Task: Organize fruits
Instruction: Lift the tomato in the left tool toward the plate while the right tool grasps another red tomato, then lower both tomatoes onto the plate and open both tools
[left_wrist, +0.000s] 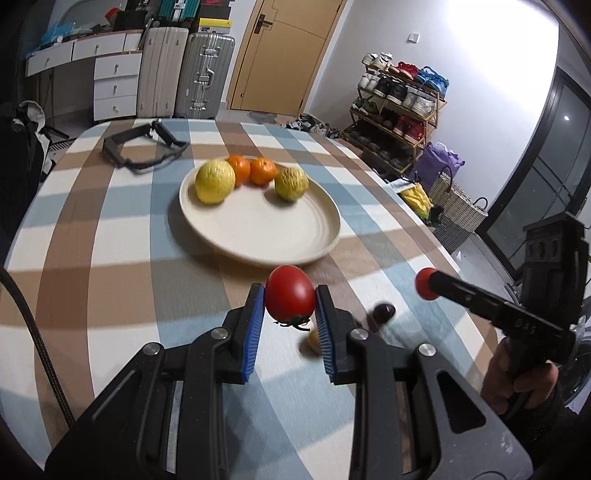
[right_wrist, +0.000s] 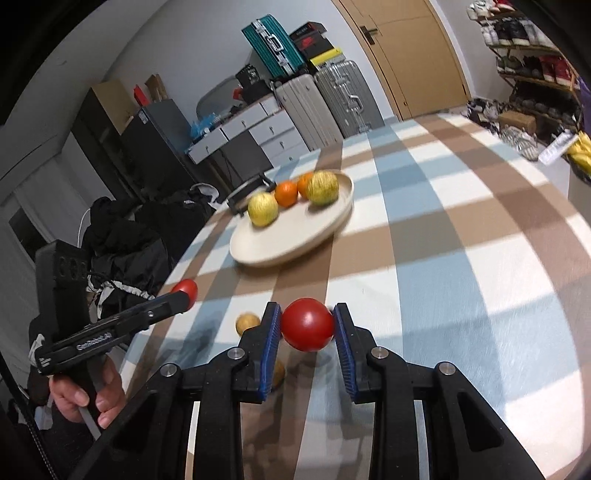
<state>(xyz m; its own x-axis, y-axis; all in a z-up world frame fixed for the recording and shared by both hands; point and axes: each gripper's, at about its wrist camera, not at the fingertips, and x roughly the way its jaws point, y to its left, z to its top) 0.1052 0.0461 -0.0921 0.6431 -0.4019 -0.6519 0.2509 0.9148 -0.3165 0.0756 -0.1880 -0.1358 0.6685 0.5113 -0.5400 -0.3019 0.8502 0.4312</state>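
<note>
My left gripper (left_wrist: 289, 291) is shut on a red tomato (left_wrist: 290, 301), held above the checked tablecloth just short of the cream plate (left_wrist: 258, 229). Two yellow-green fruits (left_wrist: 214, 181) and two oranges (left_wrist: 263, 170) lie along the plate's far side. My right gripper (right_wrist: 306, 310) is shut on a second red tomato (right_wrist: 307, 326), also off the cloth, to the right of the left one. Small yellowish fruits (right_wrist: 247, 322) lie on the cloth below the grippers. A dark round fruit (left_wrist: 384, 312) rests between the two grippers.
A black strap-like frame (left_wrist: 140, 147) lies at the table's far left corner. Past the right table edge stand a shoe rack (left_wrist: 399, 110) and a wicker basket (left_wrist: 454, 199). Suitcases (left_wrist: 203, 74) and drawers line the far wall. Dark clothes (right_wrist: 122, 236) are heaped left of the table.
</note>
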